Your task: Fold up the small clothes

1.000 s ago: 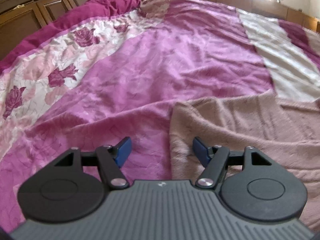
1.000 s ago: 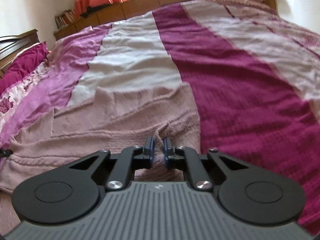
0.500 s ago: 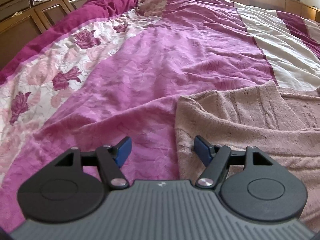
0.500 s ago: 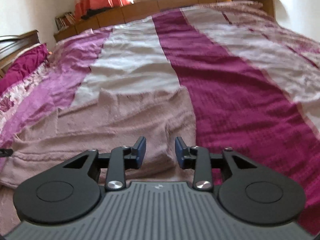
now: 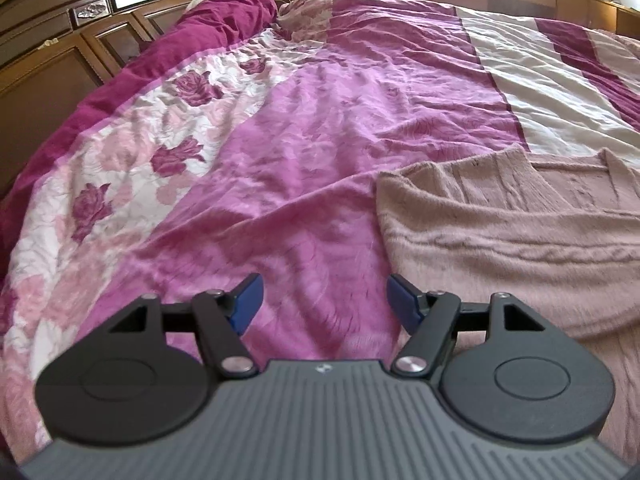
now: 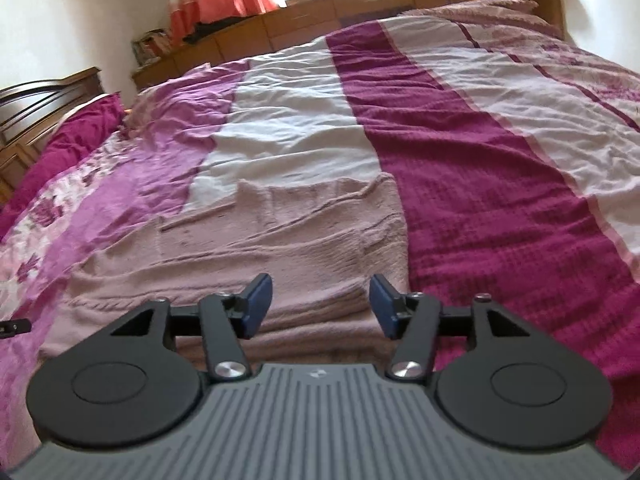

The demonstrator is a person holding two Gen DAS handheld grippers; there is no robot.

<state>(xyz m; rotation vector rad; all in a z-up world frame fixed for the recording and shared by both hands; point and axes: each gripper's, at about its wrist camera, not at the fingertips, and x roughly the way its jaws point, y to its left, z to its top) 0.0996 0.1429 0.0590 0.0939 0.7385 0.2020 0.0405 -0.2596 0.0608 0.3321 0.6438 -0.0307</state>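
A dusty pink knitted sweater lies flat on the bed, folded across itself. In the left wrist view it fills the lower right. My left gripper is open and empty above the bedspread, just left of the sweater's edge. In the right wrist view the sweater spreads across the middle. My right gripper is open and empty above its near right part, not touching it.
The bed is covered by a striped pink, white and maroon bedspread. A dark wooden headboard stands at the left. Wooden cabinets and a curtained window run along the far side.
My right gripper has let go of the sweater, opened wide and lifted back. My left gripper stayed open and drew back to the left, off the sweater's edge.
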